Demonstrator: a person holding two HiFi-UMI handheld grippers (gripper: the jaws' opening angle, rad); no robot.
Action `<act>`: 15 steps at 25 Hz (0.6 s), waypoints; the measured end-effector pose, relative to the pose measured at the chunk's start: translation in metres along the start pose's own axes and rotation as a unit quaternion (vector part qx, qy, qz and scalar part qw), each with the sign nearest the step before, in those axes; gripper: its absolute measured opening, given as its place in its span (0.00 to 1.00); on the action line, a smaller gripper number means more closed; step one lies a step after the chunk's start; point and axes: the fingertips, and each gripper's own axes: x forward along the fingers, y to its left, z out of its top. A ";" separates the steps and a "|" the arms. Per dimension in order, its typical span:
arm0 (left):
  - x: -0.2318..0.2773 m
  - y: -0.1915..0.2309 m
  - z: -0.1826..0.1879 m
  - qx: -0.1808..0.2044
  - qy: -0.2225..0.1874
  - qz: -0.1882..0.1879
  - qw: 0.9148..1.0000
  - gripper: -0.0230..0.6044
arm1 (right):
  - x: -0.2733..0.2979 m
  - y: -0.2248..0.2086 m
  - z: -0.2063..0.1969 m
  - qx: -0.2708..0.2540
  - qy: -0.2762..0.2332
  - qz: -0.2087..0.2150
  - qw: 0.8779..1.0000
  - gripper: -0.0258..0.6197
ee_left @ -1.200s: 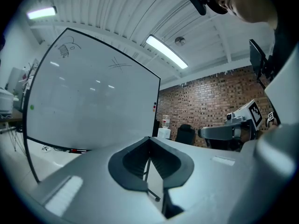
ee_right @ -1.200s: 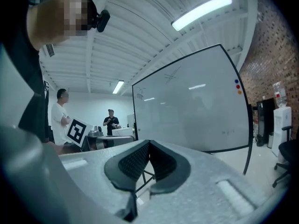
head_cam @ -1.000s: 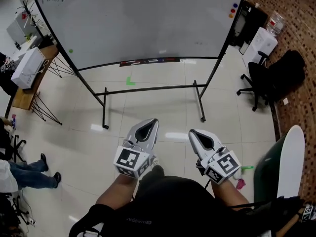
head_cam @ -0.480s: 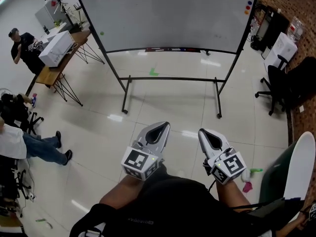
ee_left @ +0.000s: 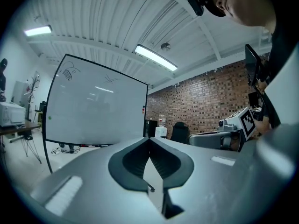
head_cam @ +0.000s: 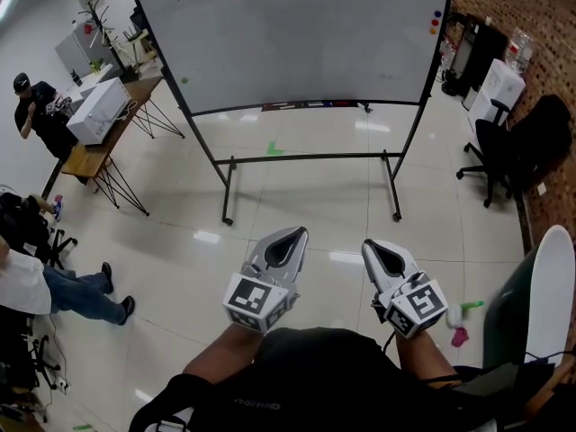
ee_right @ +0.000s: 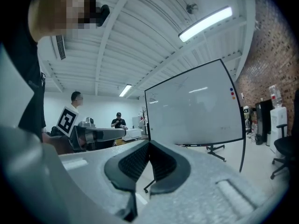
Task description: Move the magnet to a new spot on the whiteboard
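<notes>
The whiteboard (head_cam: 297, 34) stands on a wheeled frame a few steps ahead of me. Three small magnets, blue, red and orange (head_cam: 436, 22), sit near its upper right edge. A green magnet (head_cam: 184, 80) sits near its left edge. My left gripper (head_cam: 292, 237) and right gripper (head_cam: 371, 247) are held side by side close to my body, far from the board, both shut and empty. In the left gripper view the whiteboard (ee_left: 96, 108) lies beyond the left gripper (ee_left: 149, 138). In the right gripper view the coloured magnets (ee_right: 232, 93) show on the whiteboard (ee_right: 194, 108), beyond the right gripper (ee_right: 149, 143).
A marker tray (head_cam: 301, 105) runs along the board's lower edge. A wooden table with a white box (head_cam: 97, 111) and seated people stand at the left. A black office chair (head_cam: 508, 142) and a water dispenser (head_cam: 504, 75) stand at the right by a brick wall. Green tape (head_cam: 273, 148) marks the floor.
The head view has swung about, so the whiteboard has shifted in the picture and more of the room's left side shows. Both grippers stay shut near my body.
</notes>
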 end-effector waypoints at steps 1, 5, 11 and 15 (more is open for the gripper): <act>-0.004 0.003 -0.001 0.001 0.001 -0.004 1.000 0.06 | 0.003 0.005 -0.001 -0.002 0.001 -0.002 1.000 0.04; -0.020 0.023 -0.007 0.010 -0.002 -0.017 1.000 0.06 | 0.017 0.024 -0.002 -0.008 0.000 -0.009 1.000 0.04; -0.038 0.052 -0.006 0.009 -0.006 -0.020 1.000 0.06 | 0.037 0.046 -0.005 -0.013 0.007 -0.017 1.000 0.04; -0.042 0.062 -0.006 0.006 -0.003 -0.024 1.000 0.06 | 0.048 0.054 -0.005 -0.015 0.005 -0.018 1.000 0.04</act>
